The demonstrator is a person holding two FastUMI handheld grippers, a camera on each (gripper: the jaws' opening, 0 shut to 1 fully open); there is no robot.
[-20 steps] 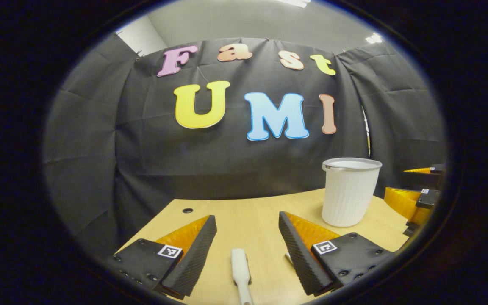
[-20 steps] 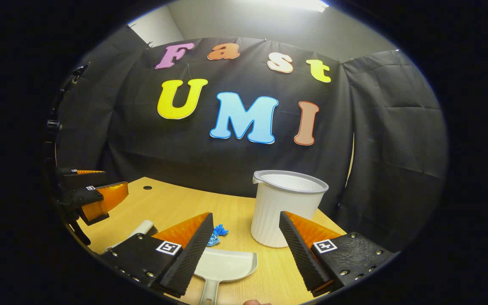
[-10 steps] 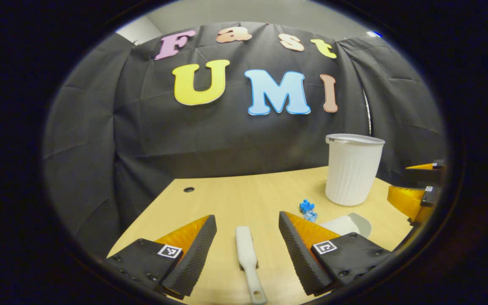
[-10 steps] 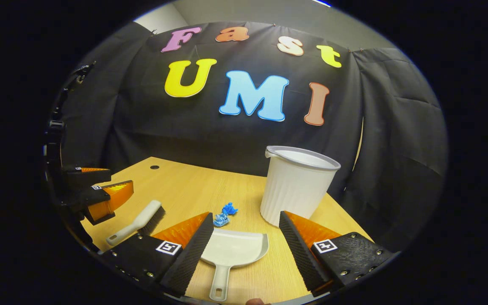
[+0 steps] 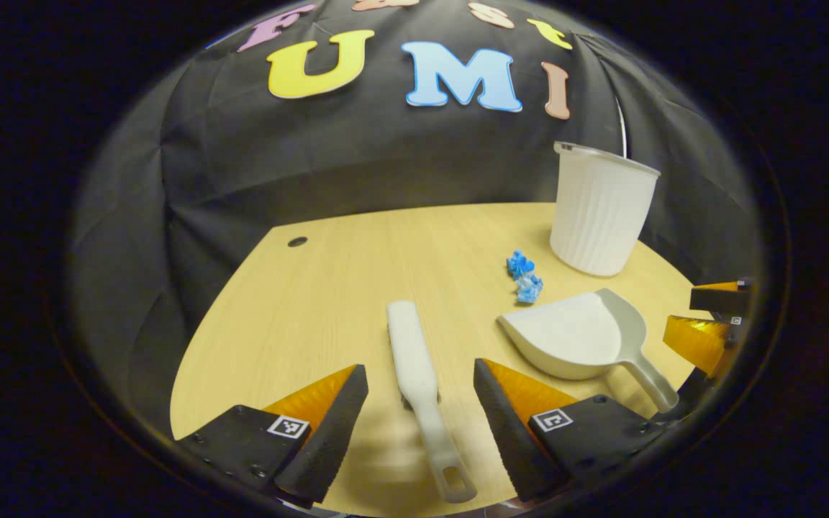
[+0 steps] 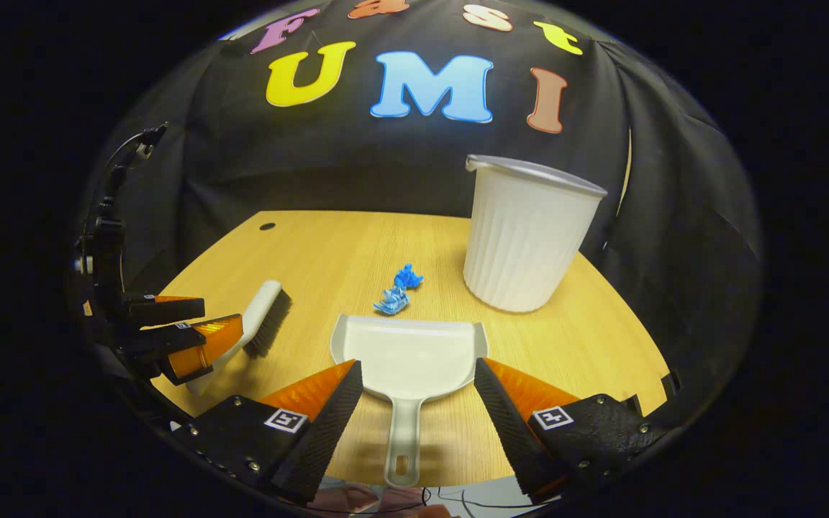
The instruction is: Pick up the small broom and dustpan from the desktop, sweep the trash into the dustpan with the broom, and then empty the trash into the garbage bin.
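Here both tools lie flat on the wooden surface (image 5: 328, 288), neither yet taken. In the left gripper view the small broom (image 5: 418, 374) sits between the spread fingers of the left hand-held gripper (image 5: 420, 424), which stands open and touches nothing. Its long axis runs from about 12 o'clock to 6 o'clock, slightly canted: the brush head lies far from the camera, the handle with its hanging hole points back toward the fingers. It looks like light, stiff white plastic, smooth enough to slip, so the narrow handle just behind the head seems the sound place to pinch it.

In the right gripper view the dustpan (image 6: 407, 360) lies centred ahead of the right hand-held gripper (image 6: 418, 421), also open with both fingers clear of it. The pan's mouth faces 12 o'clock; its thin handle runs straight back to 6 o'clock, between the fingers. It should be light and rigid; the handle is the natural hold, though a thin one may twist in the grip when the pan is tipped.

The blue trash (image 6: 399, 289), two crumpled scraps, rests just beyond the pan's lip, at 12 o'clock. The garbage bin (image 6: 526, 241) stands upright at about 1 o'clock, near the scraps, apart from the pan.
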